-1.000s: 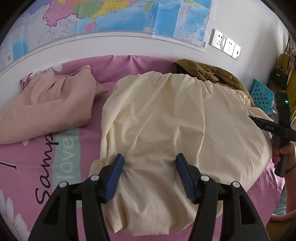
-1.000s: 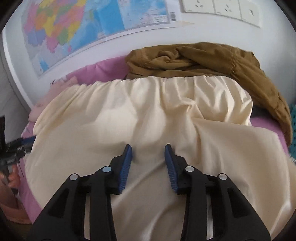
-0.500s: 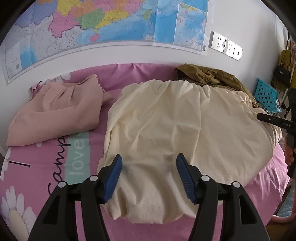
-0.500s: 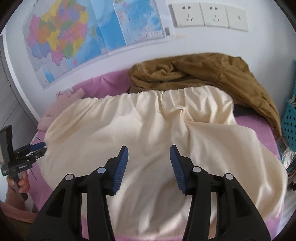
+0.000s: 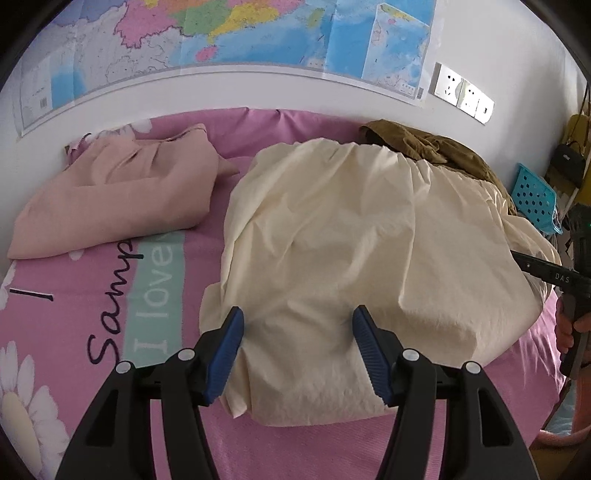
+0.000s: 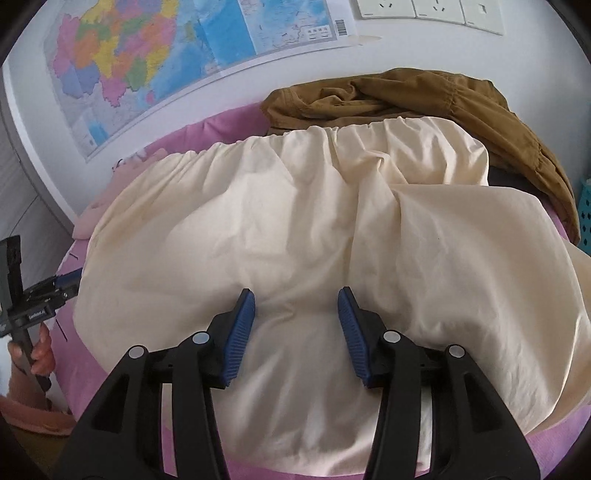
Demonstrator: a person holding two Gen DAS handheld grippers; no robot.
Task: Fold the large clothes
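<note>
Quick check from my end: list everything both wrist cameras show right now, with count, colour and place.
cream garment: one, cream, spread mid-bed
pink garment: one, pale pink, folded, left of the cream one
brown garment: one, brown, crumpled by the wall
bedsheet: one, pink, printed
map: one, multicoloured, on wall
sockets: three, white, on wall
basket: one, blue, right of bed
left hand-held gripper: open, over cream garment
right hand-held gripper: open, over cream garment

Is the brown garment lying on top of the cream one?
No. The brown garment is bunched by the wall behind the cream garment, whose gathered edge overlaps it.
</note>
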